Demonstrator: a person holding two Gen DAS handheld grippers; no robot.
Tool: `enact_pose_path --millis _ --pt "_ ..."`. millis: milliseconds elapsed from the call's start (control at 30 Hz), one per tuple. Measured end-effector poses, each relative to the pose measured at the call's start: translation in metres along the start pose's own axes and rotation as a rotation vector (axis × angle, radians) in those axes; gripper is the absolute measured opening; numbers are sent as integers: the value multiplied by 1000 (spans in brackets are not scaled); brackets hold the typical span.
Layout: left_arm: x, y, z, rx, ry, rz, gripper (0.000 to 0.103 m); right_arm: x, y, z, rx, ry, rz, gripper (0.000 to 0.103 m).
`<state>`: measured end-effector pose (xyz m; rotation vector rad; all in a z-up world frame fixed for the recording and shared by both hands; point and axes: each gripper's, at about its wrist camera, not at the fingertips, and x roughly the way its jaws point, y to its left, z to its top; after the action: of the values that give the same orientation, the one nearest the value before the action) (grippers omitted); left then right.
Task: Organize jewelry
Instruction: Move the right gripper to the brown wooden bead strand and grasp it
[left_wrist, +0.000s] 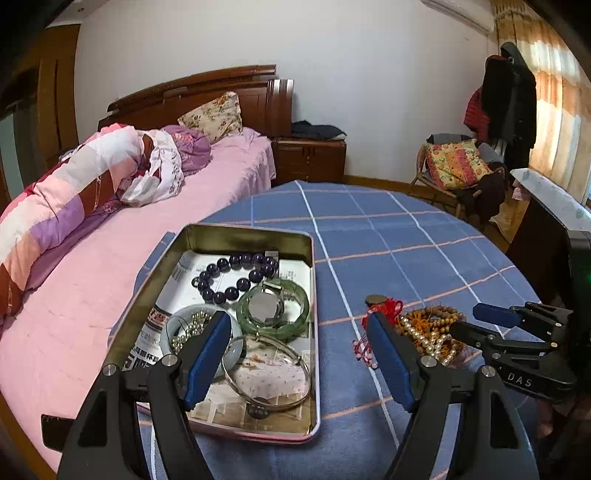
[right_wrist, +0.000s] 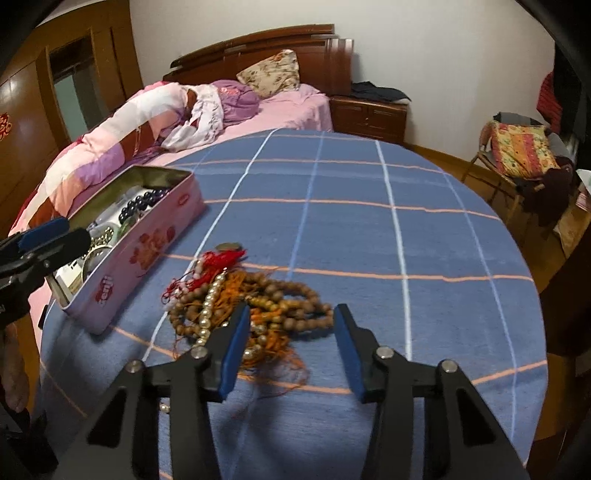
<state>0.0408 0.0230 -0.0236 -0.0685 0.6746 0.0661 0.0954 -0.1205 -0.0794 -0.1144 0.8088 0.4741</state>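
A pink tin box (left_wrist: 314, 280) sits on the blue checked table. It holds a dark purple bead bracelet (left_wrist: 236, 275), a green jade bangle (left_wrist: 295, 317), a pale bangle with a gold bead chain (left_wrist: 184, 332) and a silver bangle (left_wrist: 266, 369). My left gripper (left_wrist: 299, 332) is open and empty over the tin's near right edge. A tangled pile of wooden bead strands, pearls and red cord (right_wrist: 255, 302) lies right of the tin (right_wrist: 147, 254). My right gripper (right_wrist: 291, 325) is open, its fingers on either side of the pile's near end.
A bed with pink sheets (left_wrist: 92, 295) adjoins the table on the left. A wooden nightstand (left_wrist: 310, 155) stands behind. A chair with cushions and clothes (left_wrist: 458, 166) is at the far right. The blue cloth (right_wrist: 351, 229) extends behind the pile.
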Motion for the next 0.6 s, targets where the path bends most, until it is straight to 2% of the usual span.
enact_pose_path --millis 100,233,267,333,600 --pt "1 -4 -2 4 7 -3 76 11 5 0 -16 25 8 42" --pt "-1 -7 -2 12 1 -8 76 7 8 -1 -27 17 19 10" --pt "-2 -7 -2 10 -1 -8 76 5 6 -1 -25 8 11 7" --pt "-2 -6 -2 3 -3 -9 76 0 0 -1 -3 -4 8 7" --pt "-2 -12 -3 15 1 -22 76 -6 -35 3 72 -10 -100 7"
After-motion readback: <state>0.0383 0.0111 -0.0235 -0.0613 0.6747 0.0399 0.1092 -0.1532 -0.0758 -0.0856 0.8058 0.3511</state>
